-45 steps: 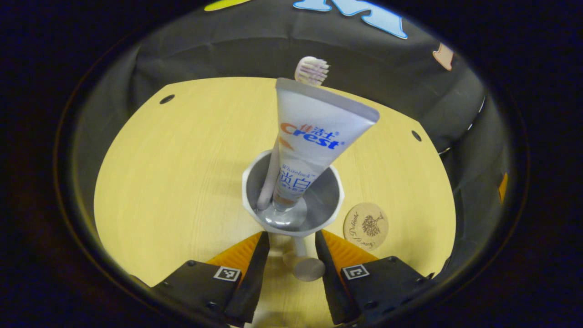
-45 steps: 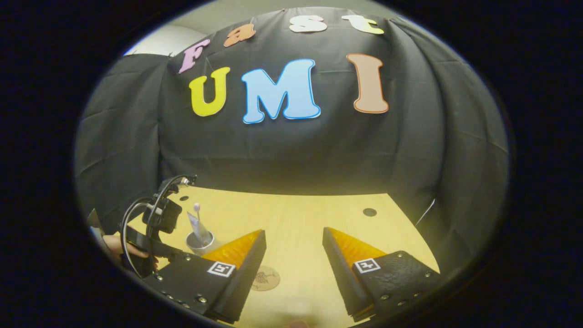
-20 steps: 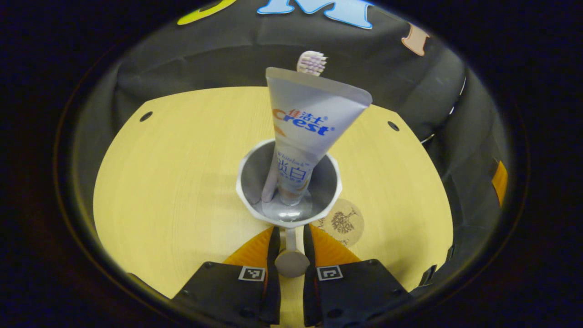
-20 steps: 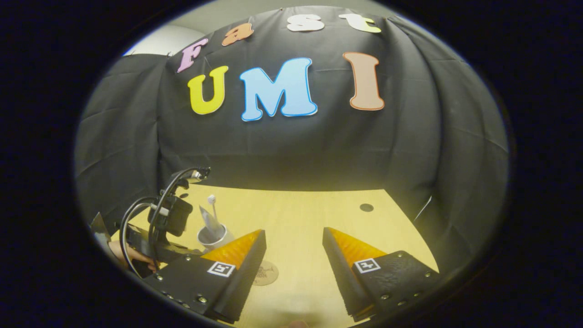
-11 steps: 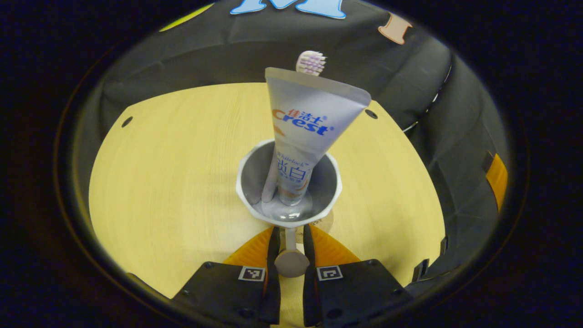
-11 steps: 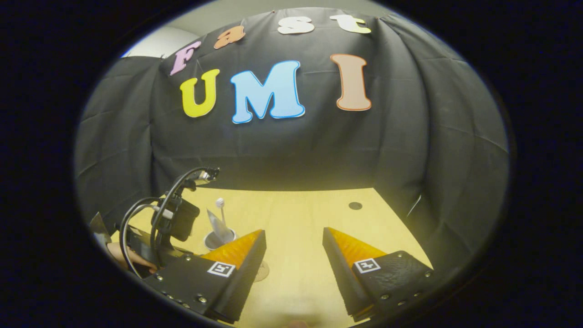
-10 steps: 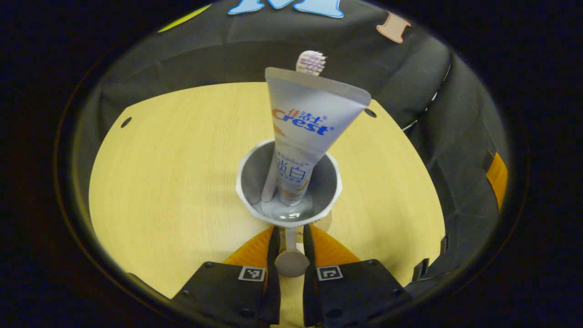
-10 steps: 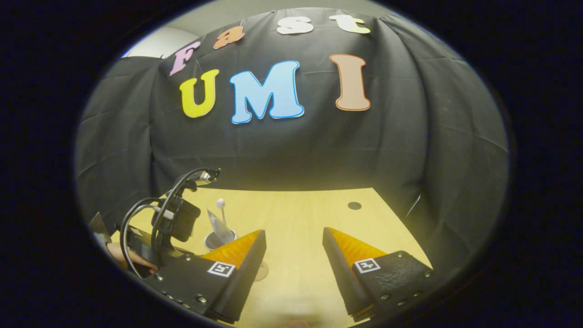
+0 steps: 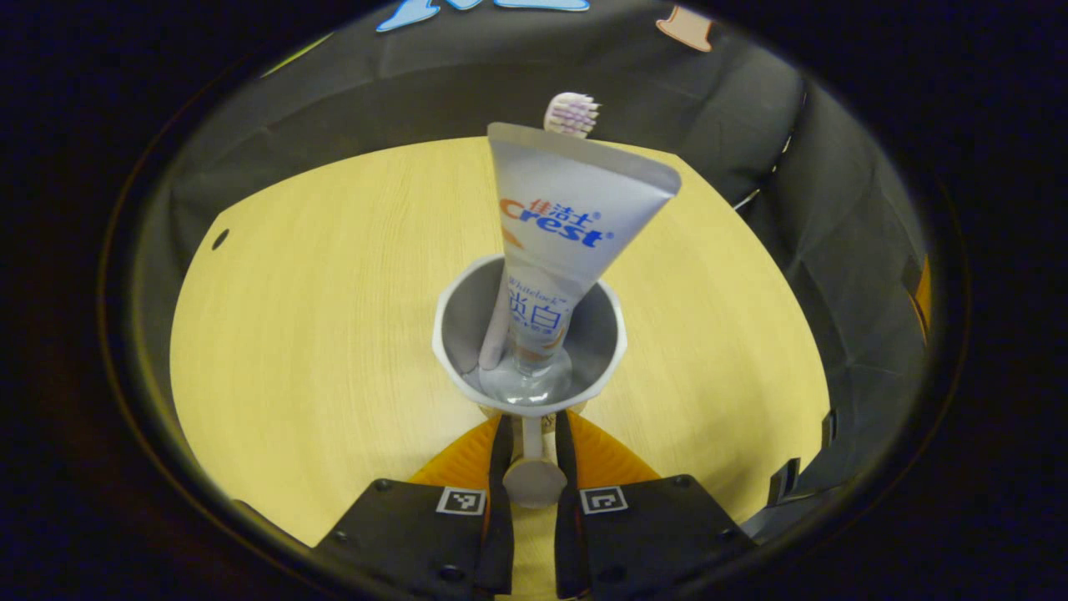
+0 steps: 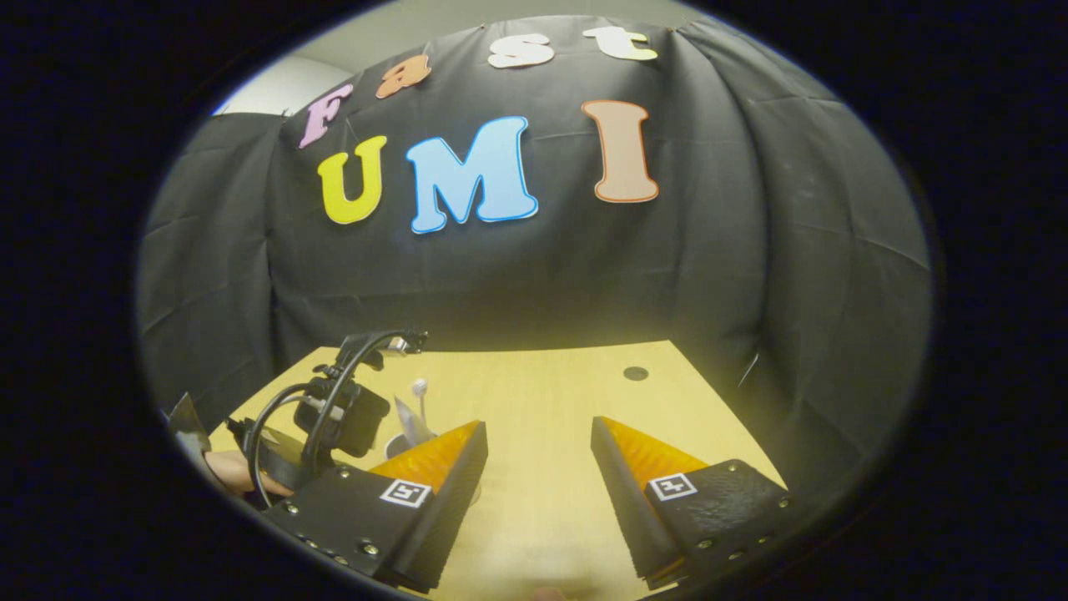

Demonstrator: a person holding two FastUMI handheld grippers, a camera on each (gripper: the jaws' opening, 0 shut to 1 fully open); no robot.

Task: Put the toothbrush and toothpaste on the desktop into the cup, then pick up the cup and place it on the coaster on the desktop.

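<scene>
desktop (image 9: 317,317): light wood, round holes near the far corners, black cloth wall behind.
right gripper (image 10: 534,467): above the near part of the desktop, fingers spread wide, nothing between them.
left gripper (image 9: 530,451): fingers narrow, pressed from both sides on the cup handle (image 9: 529,476); seen also in the right gripper view, at the left edge of the desktop, with black cables and a hand (image 10: 242,477) below it.
cup (image 9: 529,338): white, angular rim, upright, near the middle of the desktop in the left gripper view, just in front of the fingertips; cannot tell if standing on the surface or lifted.
toothpaste (image 9: 559,238): white tube inside the cup, cap down, flat end up, leaning a little to the right.
toothbrush (image 9: 571,114): inside the cup, behind the tube, handle down, bristle head above the tube end.
coaster (image 9: 551,422): small wooden strip visible under the near edge of the cup, the rest hidden.
</scene>
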